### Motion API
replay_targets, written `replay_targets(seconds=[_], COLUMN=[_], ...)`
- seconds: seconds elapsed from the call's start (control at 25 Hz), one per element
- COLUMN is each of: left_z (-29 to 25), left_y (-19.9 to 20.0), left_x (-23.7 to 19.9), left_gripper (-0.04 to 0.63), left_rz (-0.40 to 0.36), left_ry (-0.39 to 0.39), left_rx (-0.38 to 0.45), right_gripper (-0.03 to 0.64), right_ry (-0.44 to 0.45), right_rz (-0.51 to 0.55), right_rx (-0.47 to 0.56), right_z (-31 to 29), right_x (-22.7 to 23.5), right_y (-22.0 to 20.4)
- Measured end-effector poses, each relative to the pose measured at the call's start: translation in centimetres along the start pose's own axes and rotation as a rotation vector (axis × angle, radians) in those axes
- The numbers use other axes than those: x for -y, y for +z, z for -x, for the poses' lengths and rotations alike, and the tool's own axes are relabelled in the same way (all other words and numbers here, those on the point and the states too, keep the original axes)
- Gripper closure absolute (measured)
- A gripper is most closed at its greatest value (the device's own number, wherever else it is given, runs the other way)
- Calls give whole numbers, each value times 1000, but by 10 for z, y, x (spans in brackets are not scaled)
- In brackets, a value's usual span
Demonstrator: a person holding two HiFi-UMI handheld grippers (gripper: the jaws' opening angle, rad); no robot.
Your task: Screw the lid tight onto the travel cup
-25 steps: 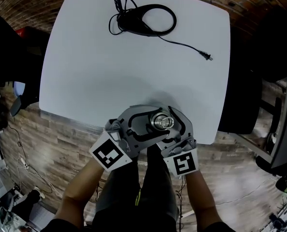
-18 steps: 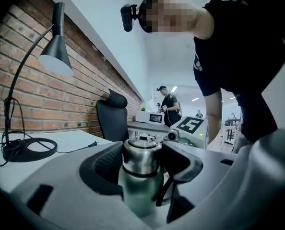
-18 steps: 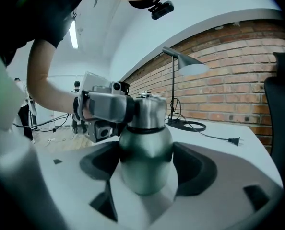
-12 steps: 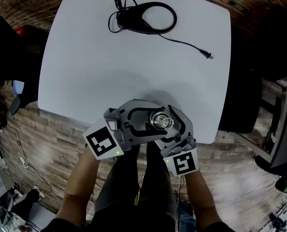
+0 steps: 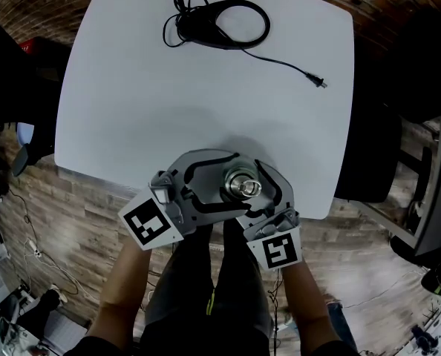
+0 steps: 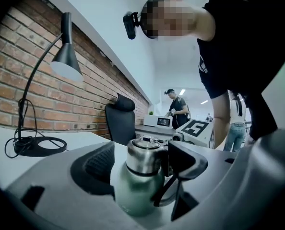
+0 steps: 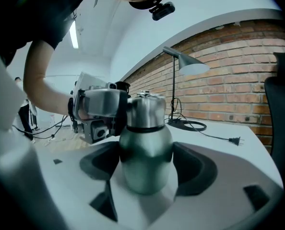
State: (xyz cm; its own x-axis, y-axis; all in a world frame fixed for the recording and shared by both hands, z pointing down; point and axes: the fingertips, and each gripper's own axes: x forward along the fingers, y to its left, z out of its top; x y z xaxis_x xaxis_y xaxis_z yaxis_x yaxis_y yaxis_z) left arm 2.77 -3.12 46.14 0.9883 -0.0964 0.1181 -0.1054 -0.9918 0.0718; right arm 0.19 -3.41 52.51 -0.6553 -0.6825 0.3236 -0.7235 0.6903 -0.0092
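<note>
With the left gripper [image 5: 234,185], just opening off the seated steel lid [image 7: 146,111], clamping the green travel cup [image 6: 135,193] in the right gripper [image 7: 147,171] at the near edge of the white table [image 5: 206,87], likely re-gripping for more tightening.

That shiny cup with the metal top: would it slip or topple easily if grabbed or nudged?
The travel cup looks like rigid metal, so squeezing likely won't dent it. Its glossy, rounded body could slip in a loose grip. Tall under its steel lid, it may tip if pushed high up.
</note>
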Motion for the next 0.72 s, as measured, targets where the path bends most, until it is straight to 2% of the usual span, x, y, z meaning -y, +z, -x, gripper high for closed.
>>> replay_targets(seconds=[0.08,0.16,0.24,0.32,0.48,0.64,0.72], left_z=[6,9,9,5,-6,2,3], left_y=[0,1,1,0,-3,3,3], left_x=[0,-2,-5,-6,2,-4,-9], left_gripper=[261,261,262,262,262,262,264], left_rz=[17,31,69,115,112,82,67], left_ry=[76,189,311,398,453,583,612], left_rx=[1,-1,0,8,2,17,10], right_gripper=[275,275,275,275,275,275,275], right_ry=[-1,0,-2,-7,-11,-19,-18], right_rz=[-3,1,-1,-12,-24,-27,-26], right_rx=[0,3,3,4,-8,6,5], right_z=[0,1,3,3,1,0,0], right_x=[-1,-2,-1,1,-1,-1,-1], right_y=[-1,-1,-2,-2,-3,1,2])
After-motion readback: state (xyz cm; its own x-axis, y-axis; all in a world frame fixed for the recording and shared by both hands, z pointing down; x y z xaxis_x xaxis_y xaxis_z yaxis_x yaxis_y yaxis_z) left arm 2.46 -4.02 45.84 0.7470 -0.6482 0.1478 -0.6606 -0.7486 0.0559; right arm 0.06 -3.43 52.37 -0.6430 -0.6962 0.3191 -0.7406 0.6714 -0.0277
